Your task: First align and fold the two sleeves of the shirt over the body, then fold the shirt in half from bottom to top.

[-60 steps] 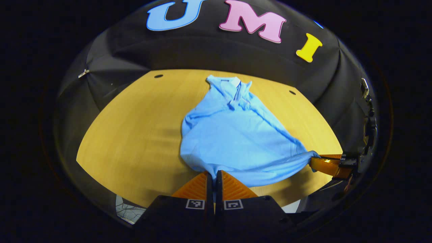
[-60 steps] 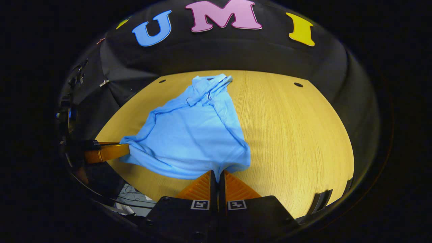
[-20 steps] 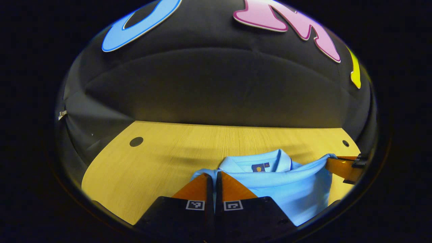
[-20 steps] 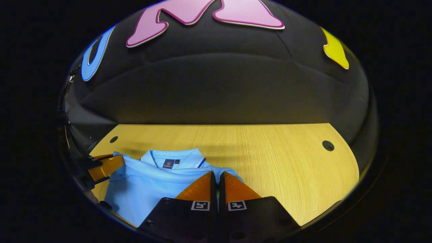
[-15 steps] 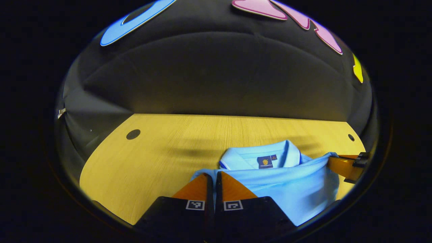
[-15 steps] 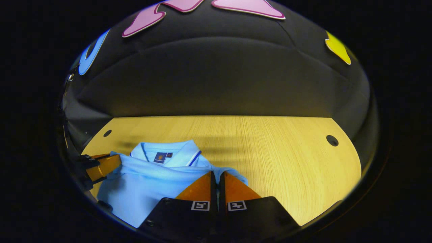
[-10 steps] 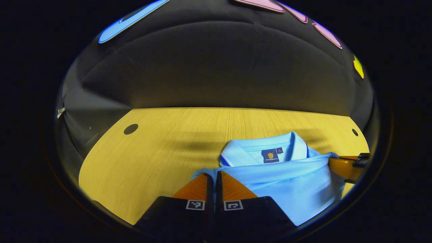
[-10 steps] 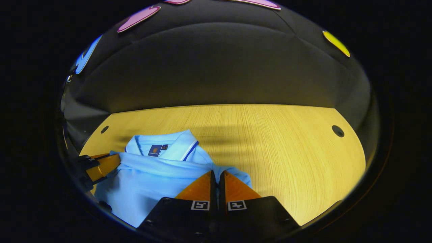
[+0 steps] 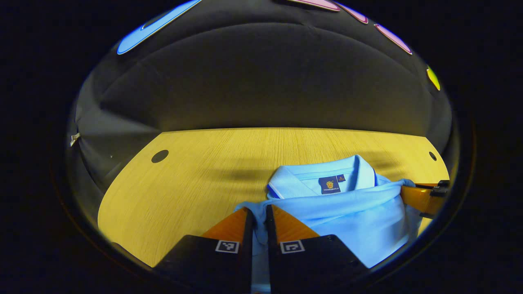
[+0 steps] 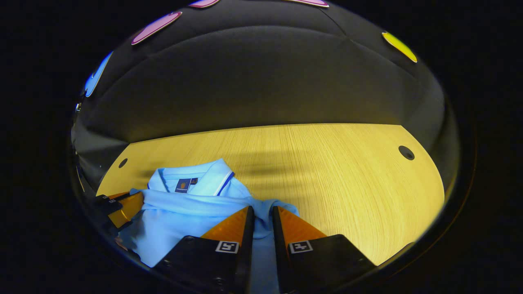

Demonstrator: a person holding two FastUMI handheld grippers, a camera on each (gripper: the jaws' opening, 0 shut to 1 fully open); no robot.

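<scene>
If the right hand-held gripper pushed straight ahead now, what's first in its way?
The light blue polo shirt: its folded hem edge already sits between the right hand-held gripper fingers. Past it lies bare wooden table, then probably the booth wall.

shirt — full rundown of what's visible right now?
The shirt is a light blue polo of soft knit fabric, lying on the wooden table. Its collar, with a dark trim line and a dark neck label, faces up toward the booth wall. The bottom edge is folded up to just below the collar. The left gripper and right gripper each have cloth between slightly parted fingers at the folded edge's corners.
</scene>
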